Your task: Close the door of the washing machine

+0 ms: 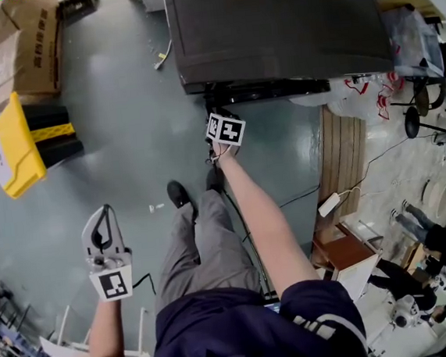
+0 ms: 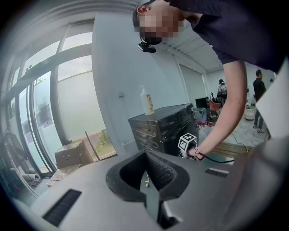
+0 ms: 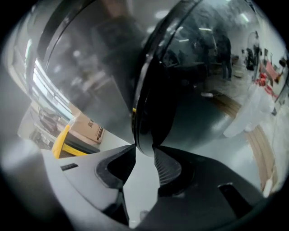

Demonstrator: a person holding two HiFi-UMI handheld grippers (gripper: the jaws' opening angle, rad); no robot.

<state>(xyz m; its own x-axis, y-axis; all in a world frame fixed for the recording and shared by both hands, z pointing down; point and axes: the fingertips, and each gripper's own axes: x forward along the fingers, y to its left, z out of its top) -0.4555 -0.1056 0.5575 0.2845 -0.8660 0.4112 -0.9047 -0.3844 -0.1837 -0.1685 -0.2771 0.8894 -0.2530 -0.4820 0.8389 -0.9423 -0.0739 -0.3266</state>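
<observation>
Gripping the rim of the open door (image 3: 146, 90) at the front of the washing machine (image 1: 279, 27) with the right gripper (image 3: 144, 148) fingers. Holding the left gripper (image 2: 145, 155) aside, fingers closed on nothing. Likely starting the closing swing. Next: push inward until latched.

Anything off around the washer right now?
The round glass door of the dark washing machine stands open, its rim pinched in the right gripper. The left gripper is shut, empty. Nothing spilled or broken shows.

Washing machine (image 1: 271, 28) in front; boxes (image 1: 18, 44) on its L, bottle (image 2: 146, 101) on top.
</observation>
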